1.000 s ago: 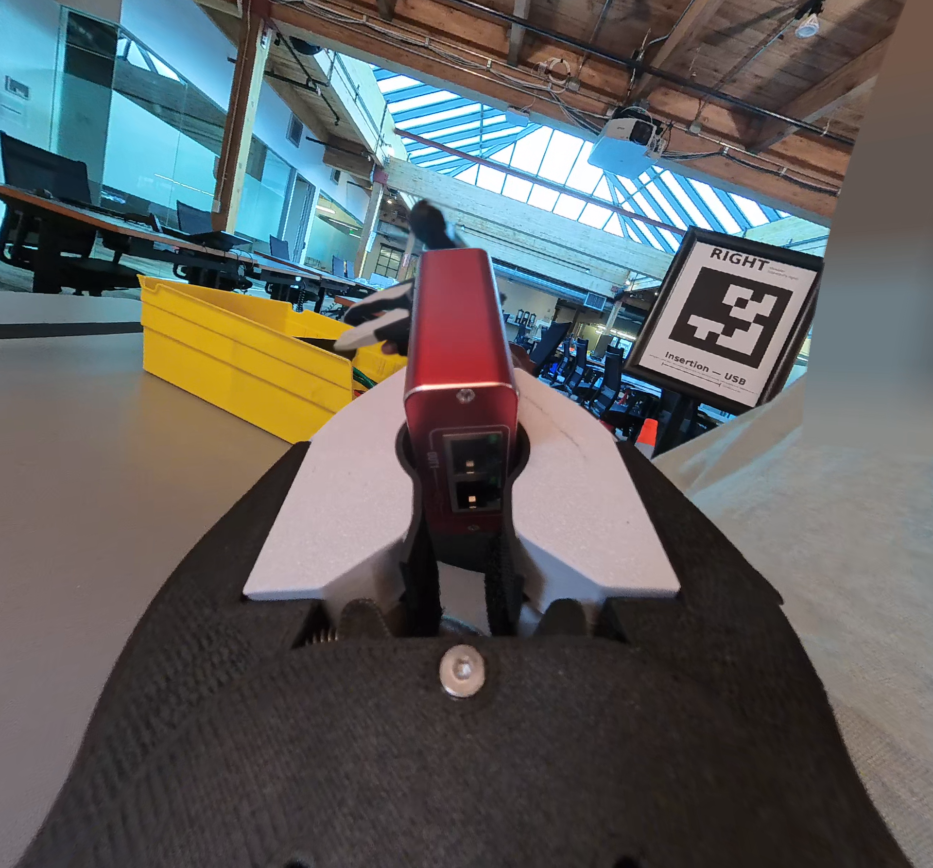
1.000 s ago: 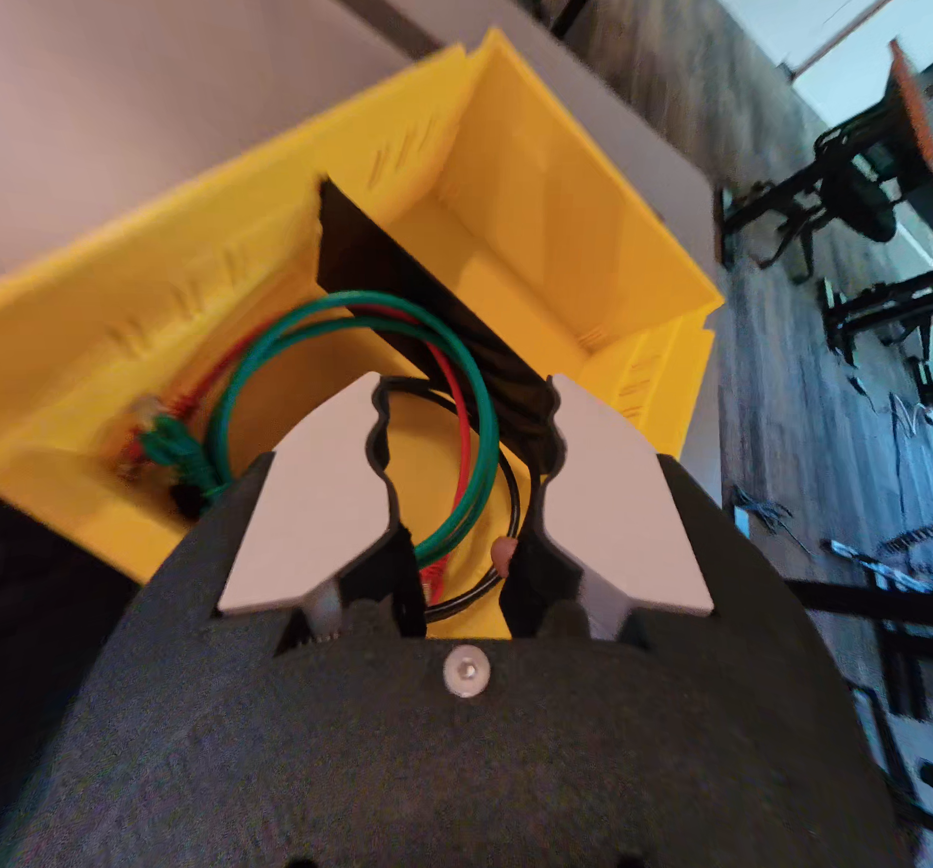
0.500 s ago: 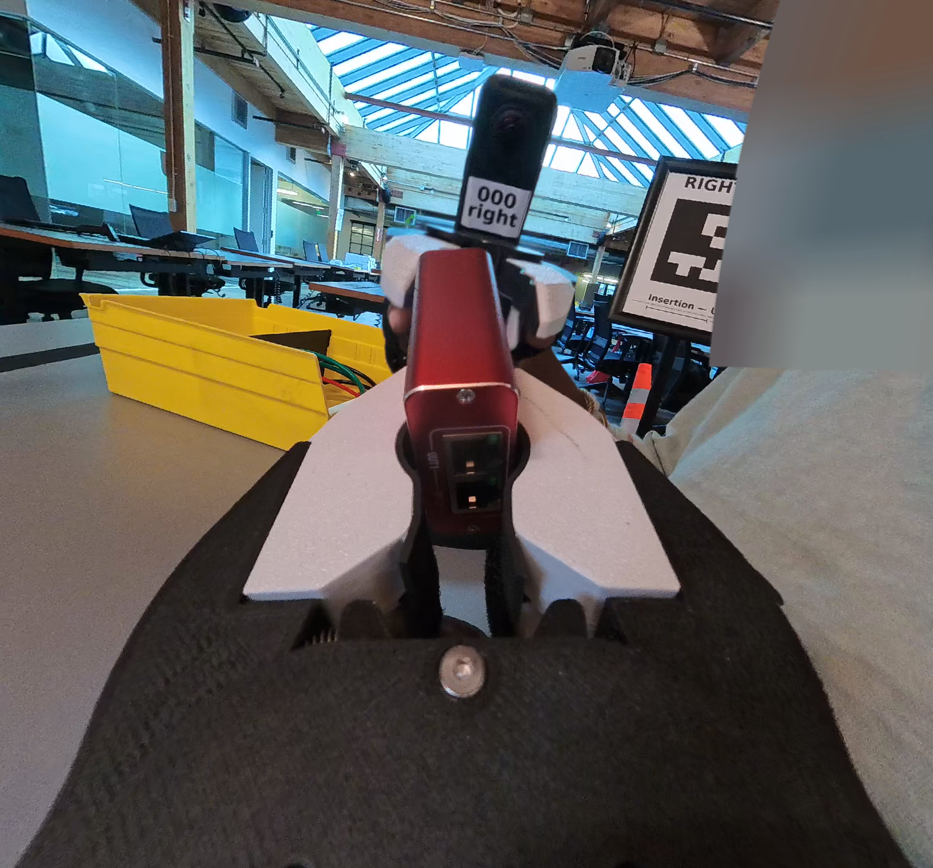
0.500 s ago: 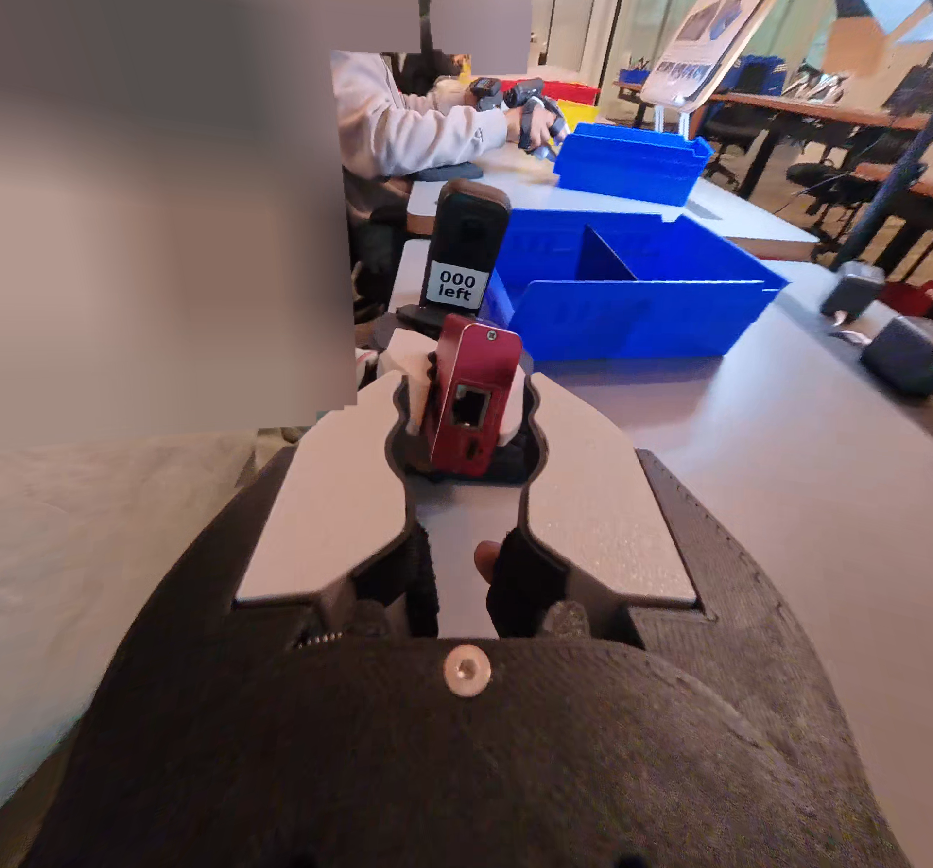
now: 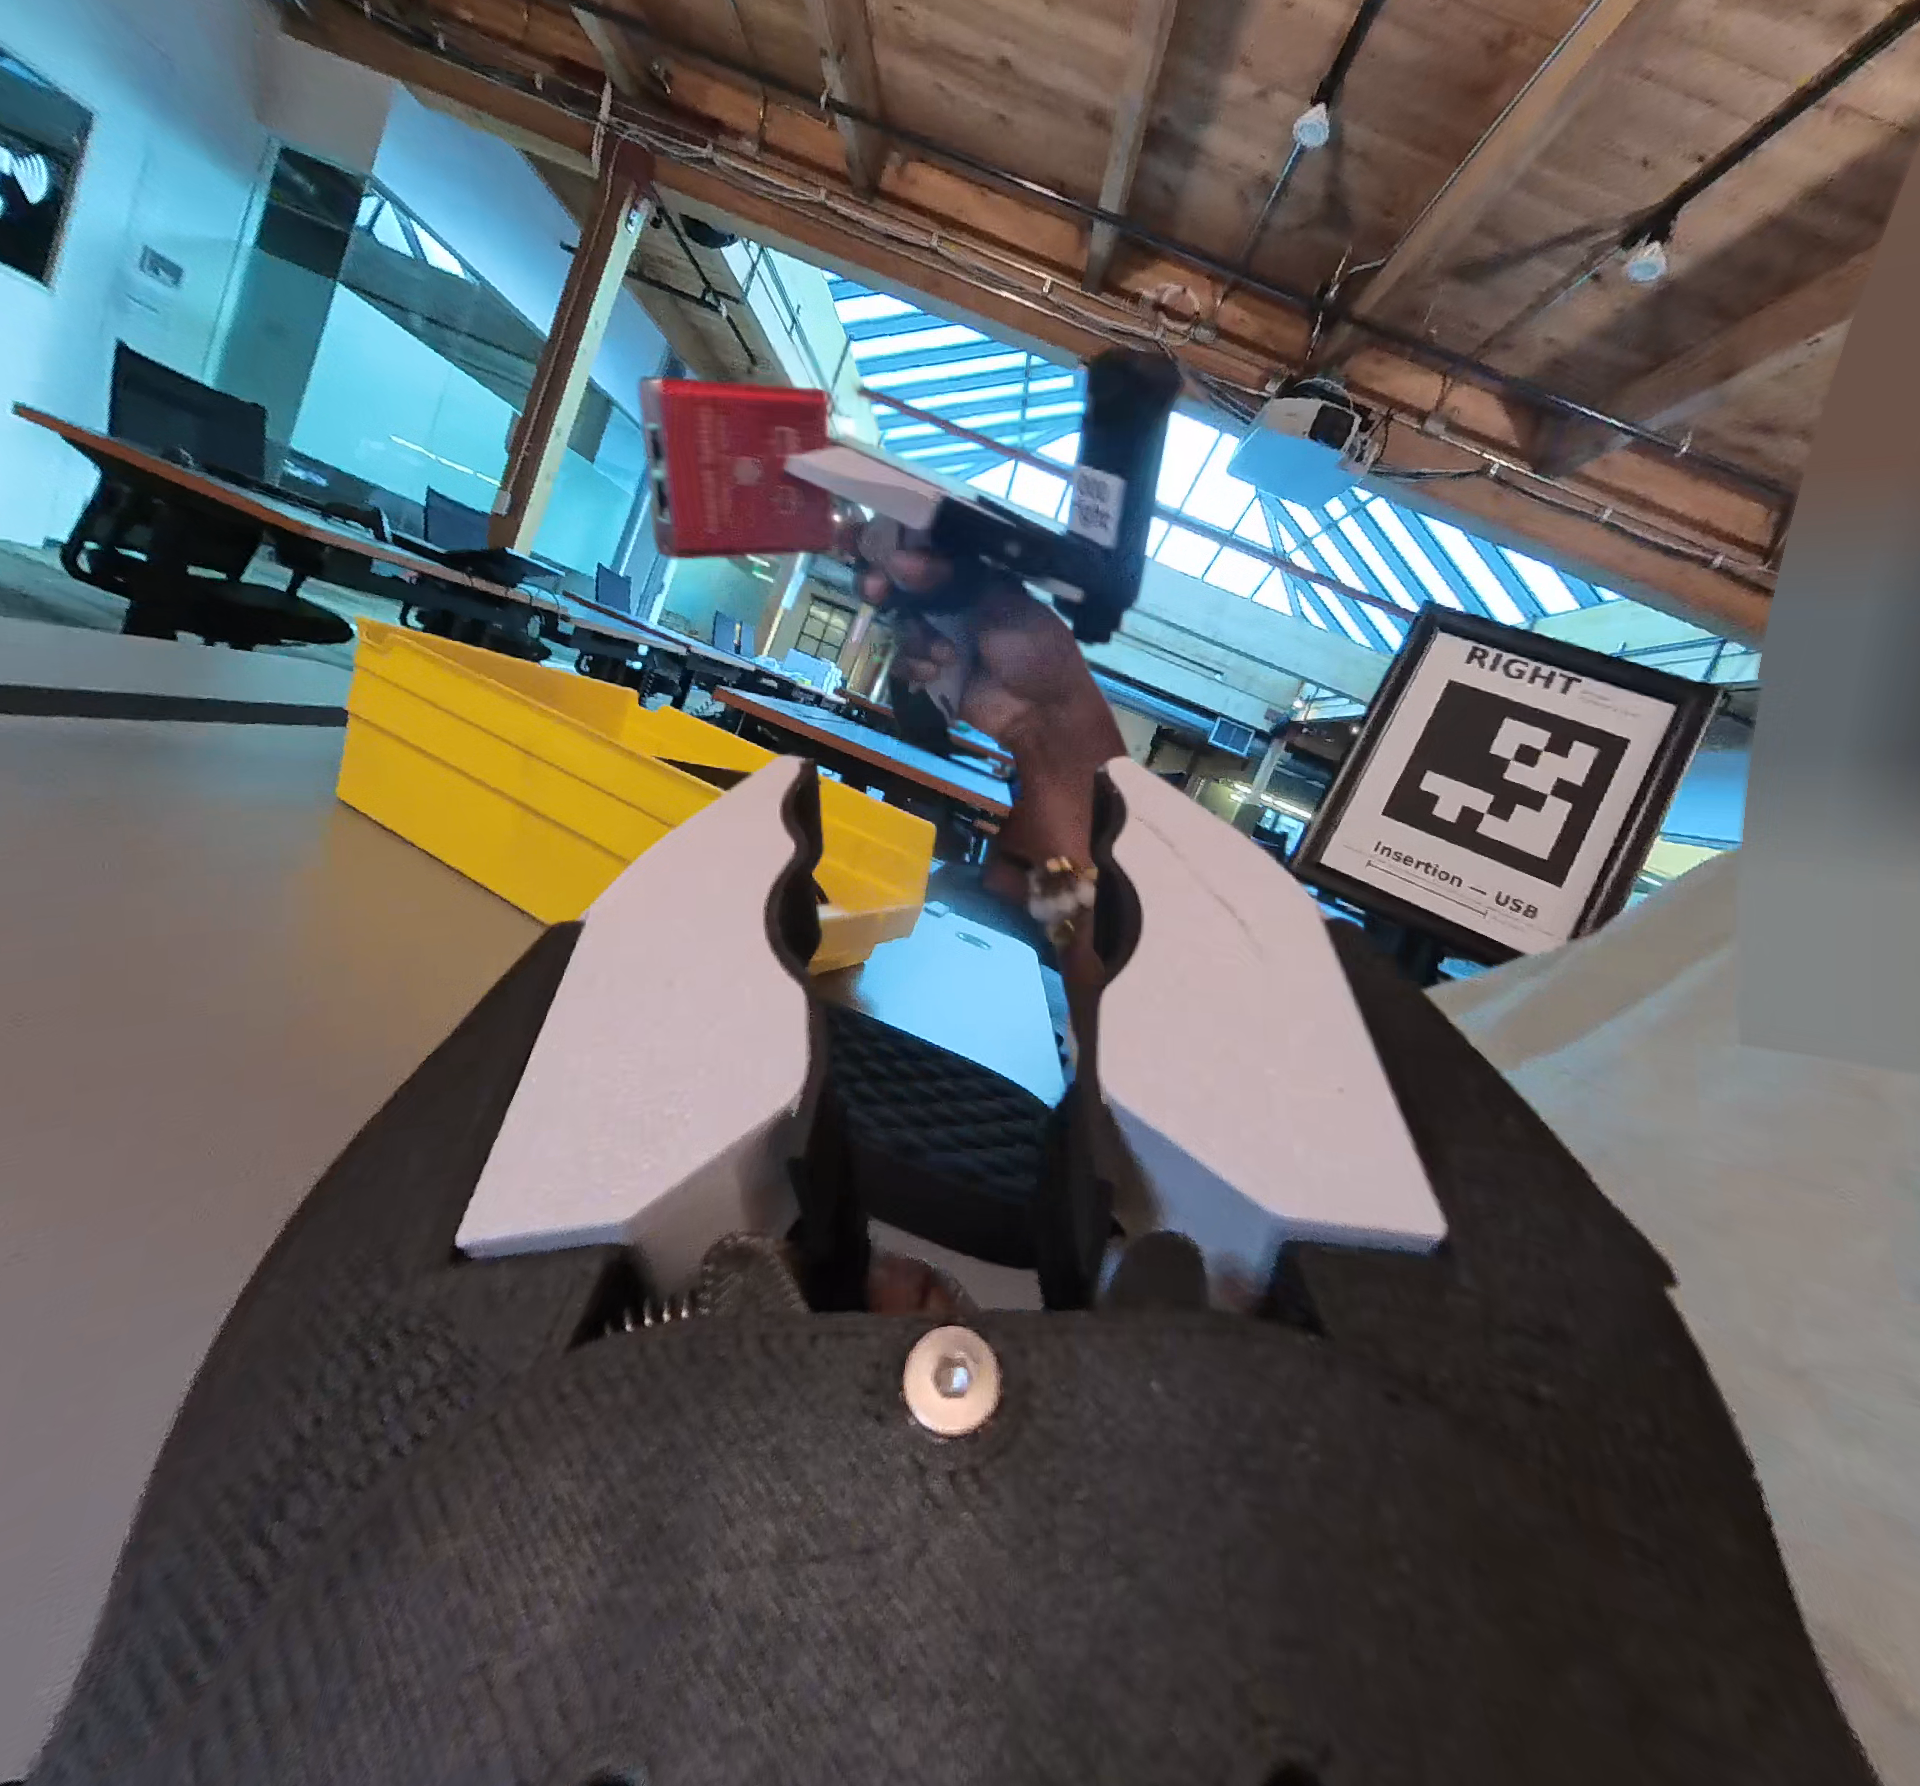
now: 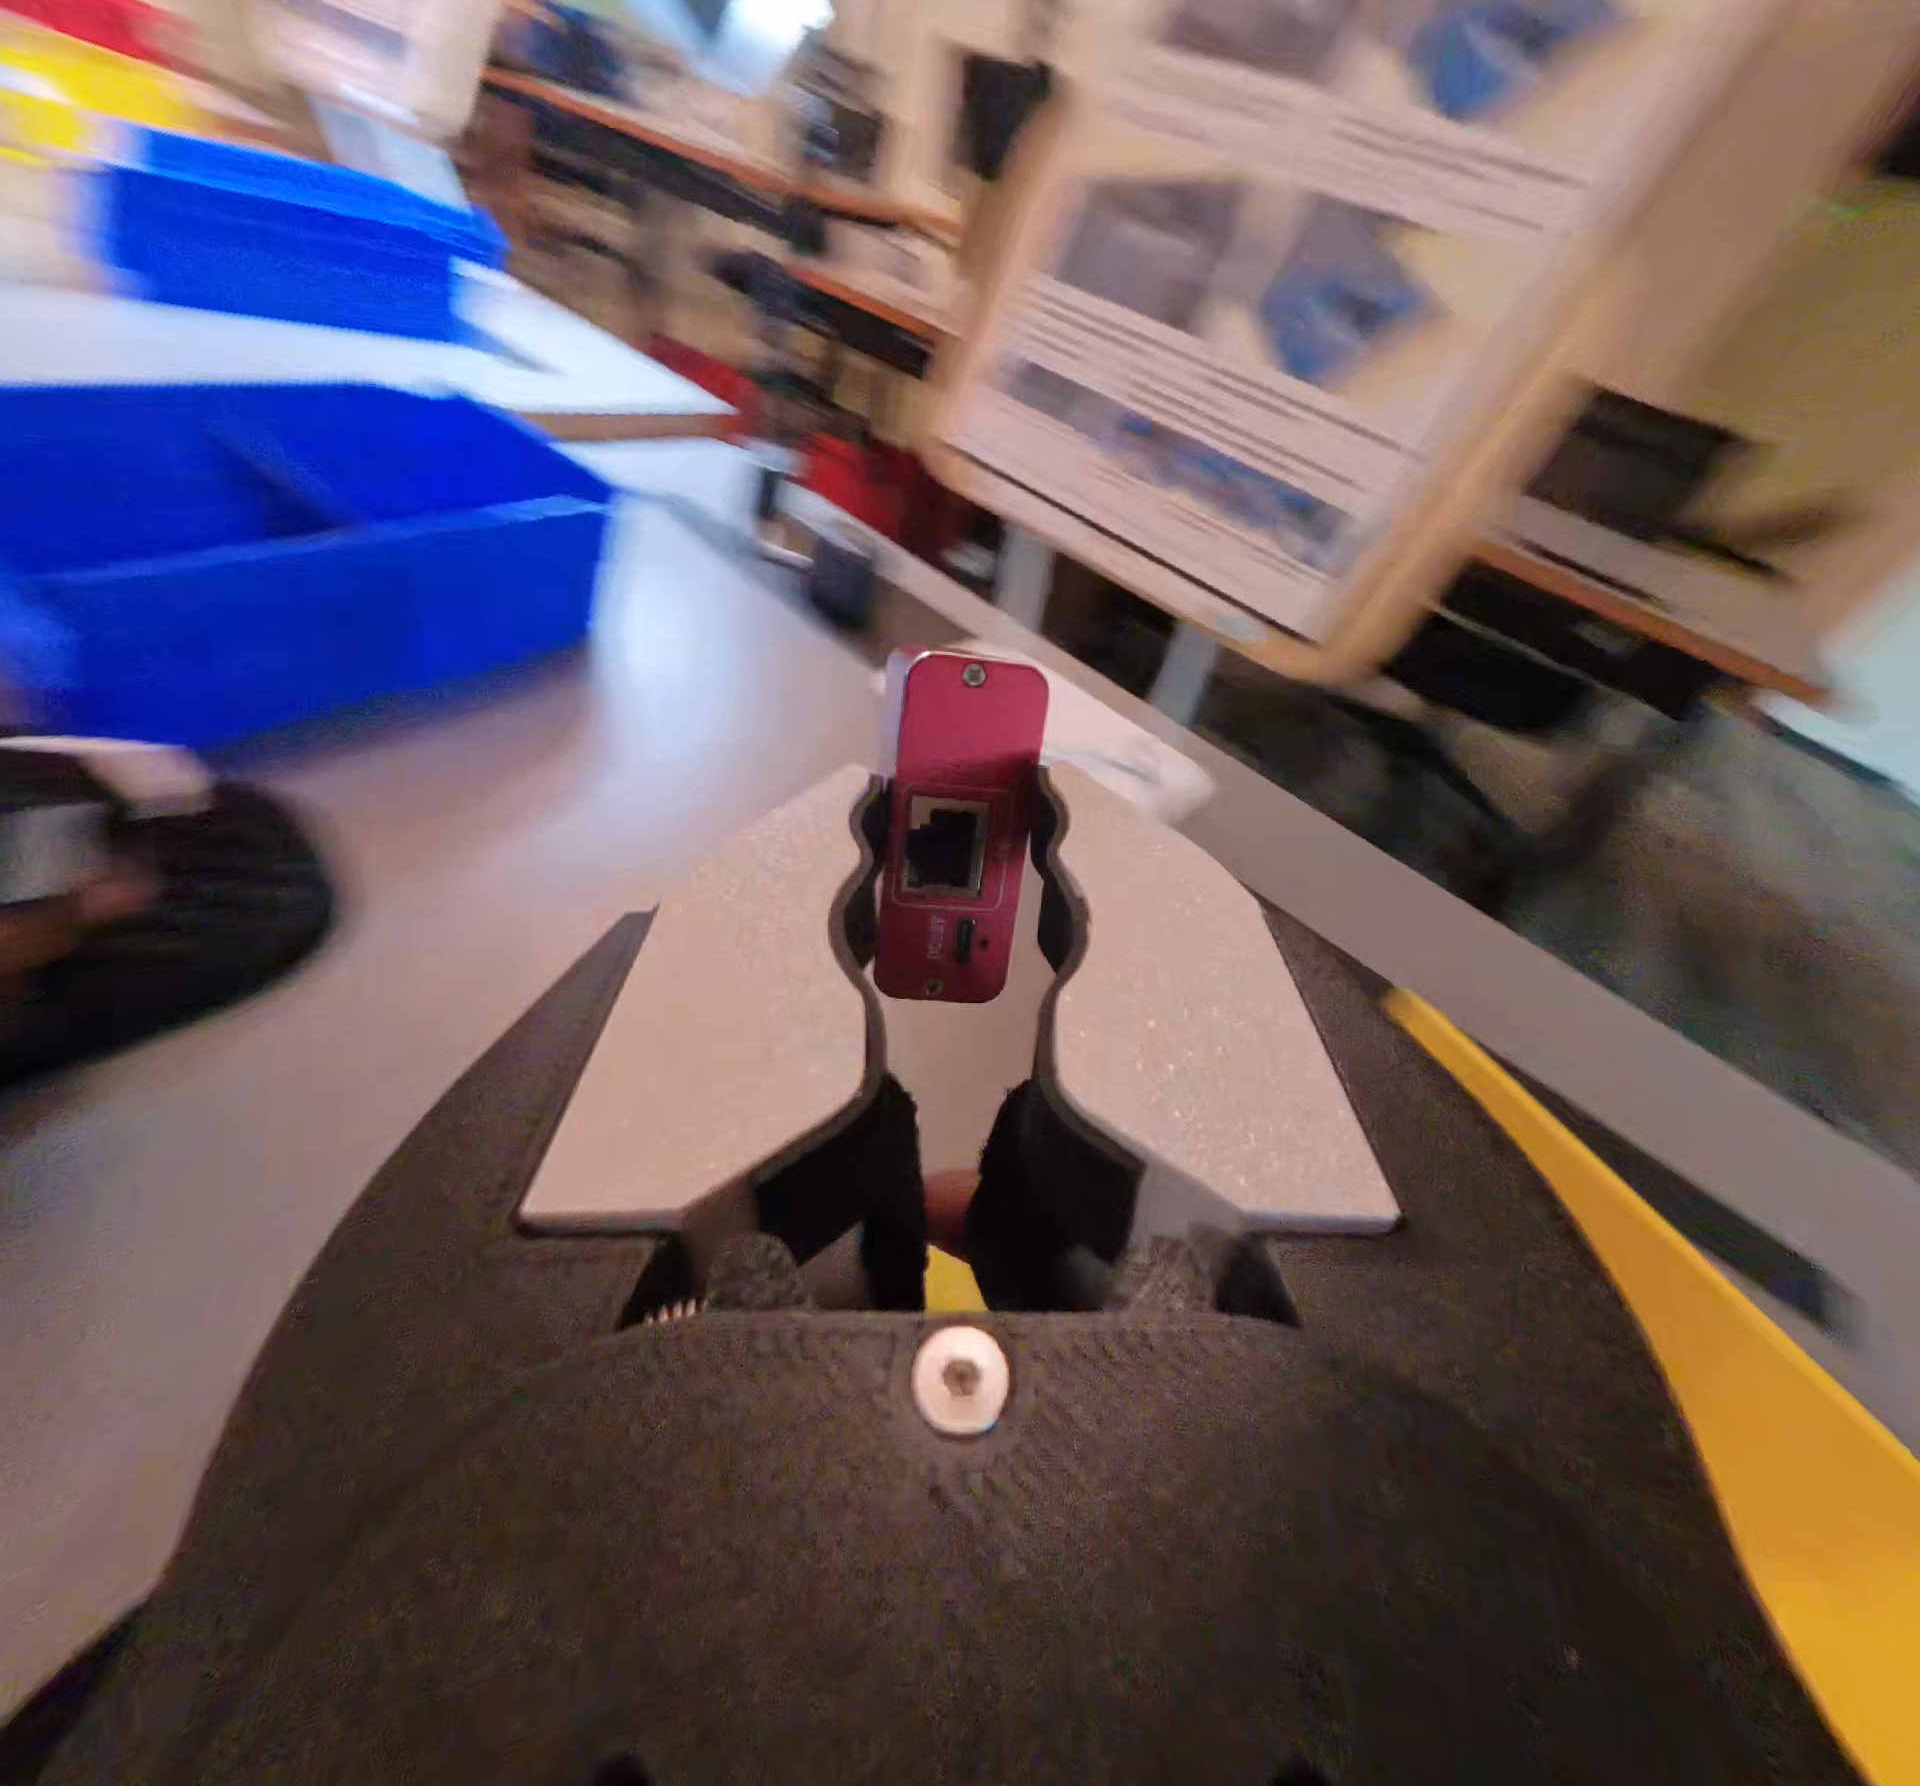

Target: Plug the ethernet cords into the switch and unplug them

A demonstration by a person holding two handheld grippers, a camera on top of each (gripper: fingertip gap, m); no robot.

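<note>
The red switch (image 6: 961, 827) is clamped between the fingers of the right gripper (image 6: 961, 863) at frame centre in the right wrist view, single-port end face turned to the camera. This is probably so that a plug can be driven straight in while the body is braced. In the left wrist view the same switch (image 5: 743, 469) is seen upper centre, lifted well clear of the table (image 5: 156, 905), with the right gripper's white finger (image 5: 878, 489) lying across it.

The left gripper (image 5: 956, 863) is spread and nothing is held (free for a cord, judging by the task). Between its fingers only the hand (image 5: 997, 687) behind the right gripper shows.

The yellow bin (image 5: 540, 770) sits left of centre on the table, within reach of the free gripper.

Hidden or unclear:
- No ethernet cords are visible; the bin's inside is cut off by its wall.
- The right wrist view is heavily motion-blurred; the blue bin (image 6: 291, 552) at left and the poster board (image 6: 1299, 261) at upper right are only shapes.
- The switch's far end is hidden in the right wrist view and blurred in the left.
- A framed marker sign (image 5: 1507, 791) stands at right; a yellow edge (image 6: 1714, 1341) crosses the lower right, probably the bin.
</note>
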